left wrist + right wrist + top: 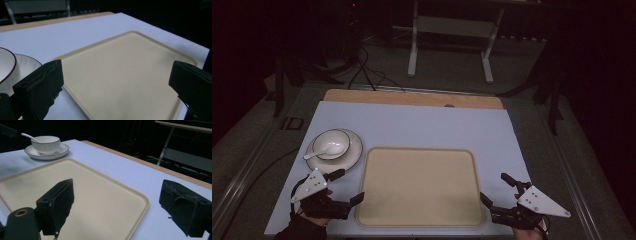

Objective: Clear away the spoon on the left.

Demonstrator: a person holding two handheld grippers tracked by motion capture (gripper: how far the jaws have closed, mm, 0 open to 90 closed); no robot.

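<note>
A cream tray (462,210) lies empty at the front middle of the pale blue mat (412,125). To its upper left a white bowl (332,143) sits on a white plate (353,156), with a white spoon (318,152) resting in the bowl. My left gripper (346,186) hovers open at the tray's front left corner, just below the plate. My right gripper (497,188) is open at the tray's front right corner. The tray (120,75) spreads between the left jaws, and the plate (26,63) and bowl (6,63) sit at that view's left. The right gripper view has the tray (100,195), bowl (46,143) and spoon (28,137).
A wooden table edge (412,98) runs along the far side of the mat. Beyond it stand a white metal frame (452,35) and dark cables (367,70) on the floor. The room around is dark.
</note>
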